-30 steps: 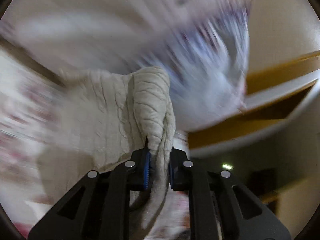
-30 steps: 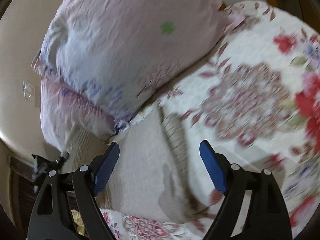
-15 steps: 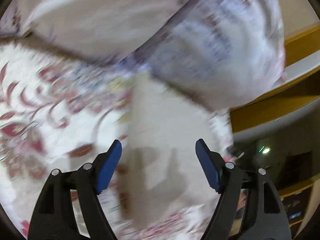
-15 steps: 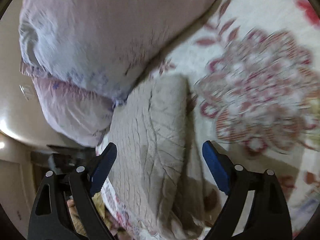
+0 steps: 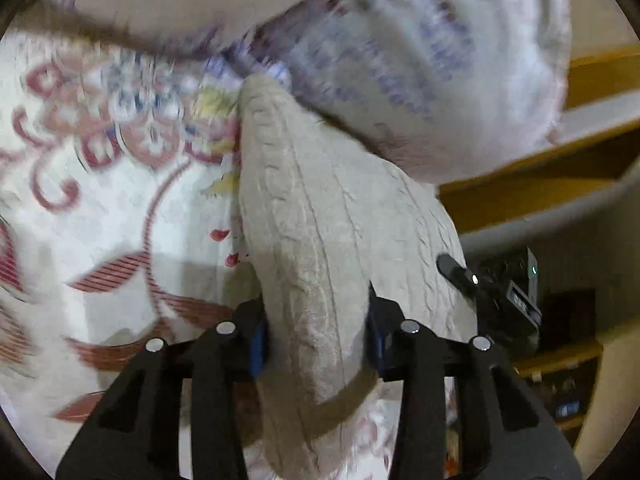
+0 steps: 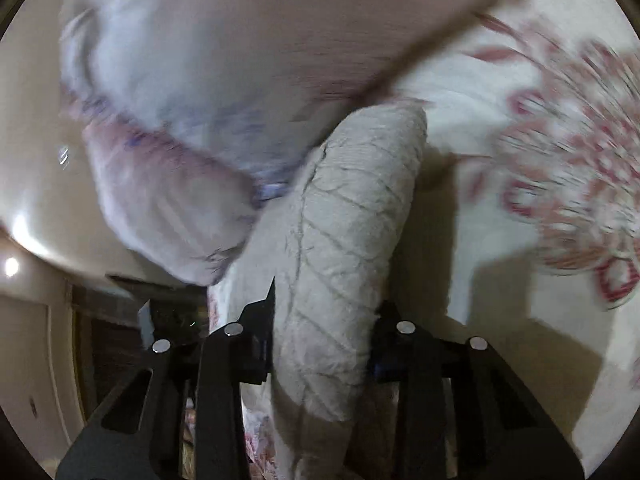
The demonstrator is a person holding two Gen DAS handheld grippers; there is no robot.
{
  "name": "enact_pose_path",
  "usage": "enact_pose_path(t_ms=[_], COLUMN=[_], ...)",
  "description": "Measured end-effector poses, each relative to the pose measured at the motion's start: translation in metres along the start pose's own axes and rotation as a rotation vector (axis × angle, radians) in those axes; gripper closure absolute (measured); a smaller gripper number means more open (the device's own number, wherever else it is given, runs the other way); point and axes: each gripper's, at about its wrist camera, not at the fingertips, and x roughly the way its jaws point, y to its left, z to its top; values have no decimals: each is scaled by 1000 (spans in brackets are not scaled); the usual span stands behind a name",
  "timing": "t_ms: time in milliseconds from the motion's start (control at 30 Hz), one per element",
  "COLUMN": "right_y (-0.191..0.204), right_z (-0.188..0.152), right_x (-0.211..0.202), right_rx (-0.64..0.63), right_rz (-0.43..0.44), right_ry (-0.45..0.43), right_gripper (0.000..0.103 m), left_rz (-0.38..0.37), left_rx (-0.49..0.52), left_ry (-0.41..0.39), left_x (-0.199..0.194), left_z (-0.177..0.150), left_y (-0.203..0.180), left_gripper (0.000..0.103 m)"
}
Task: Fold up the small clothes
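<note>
The left gripper (image 5: 316, 344), black with blue pads, is clamped on a thick fold of the cream cable-knit garment (image 5: 320, 216), the knit bulging out between its narrowed jaws. The right gripper (image 6: 322, 344), of the same build, pinches another bunched fold of that garment (image 6: 352, 216) in the same way.

The garment lies on a white quilted bedspread printed with red and pink flowers (image 5: 100, 208), at the bedspread's edge. Its far end reaches up to a pale lilac-printed pillow (image 5: 420, 72), just beside or under the pillow's lower edge; blur hides which. In the right wrist view the pillow (image 6: 240, 60) lies beyond and to the left of the garment, and the bedspread (image 6: 520, 184) spreads to the garment's right.

Past the garment's outer side the left wrist view shows a yellow-brown wooden ledge (image 5: 560, 184) and dim, dark furniture below it. The right wrist view shows a cream wall (image 6: 28, 140) with a bright light spot beside the pillow.
</note>
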Motion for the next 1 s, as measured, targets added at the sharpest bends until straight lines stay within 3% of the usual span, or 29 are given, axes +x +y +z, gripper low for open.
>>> enact_pose_path(t_ms=[67,133,200,267,300,367,433,500,533,567,667,733,833,900,933,1000], right_y=[24,43,52,59,65,80,99,111,117,121,124,112,105,120,132,142], right_z=[-5,-12,-18,-25,-28,-32,-43,-57,-68,-78,-104,-106,-98,-103,-116,-141], right_x=[9,28,55,90,100,92,67,42,32,29,59,88,86,75,63,49], right_rx=[-70,-136,-179,-259,-300,-320,-349,-349,-356,-375,-439,-420,-364,-379,-435,-489], right_rz=[18,7,-53,-255,-347,-429,-477,-375,-304,-265,-244,-350,-393,-443,-500,-572], right_ry=[18,45,81,106,82,-6,-120,-177,-180,-170,-26,23,-50,-84,-133,-214], right_gripper=[68,68,68,65,63,59,59,45,37,36,36,38,39,25,7,1], left_rz=[5,57,247,434,443,423,459,492,518,547,550,547,581,625,631,651], left_rx=[83,137,238,277,279,269,275,286,289,294,287,285,299,322,330,337], left_ry=[-24,-41,-42,-8,-15,-83,-155,-217,-239,-265,-248,-213,-169,-169,-163,-149], left_x=[-38,-67,-76,-57,-57,-69,-94,-117,-125,-133,-143,-121,-107,-102,-100,-96], left_z=[1,3,3,5,2,-3,-16,-35,-44,-58,-83,-88,-104,-115,-118,-125], left_y=[-1,7,15,25,26,19,13,6,7,4,9,10,8,2,0,-1], left_gripper=[64,63,56,49,47,44,33,13,8,5,5,5,4,2,2,2])
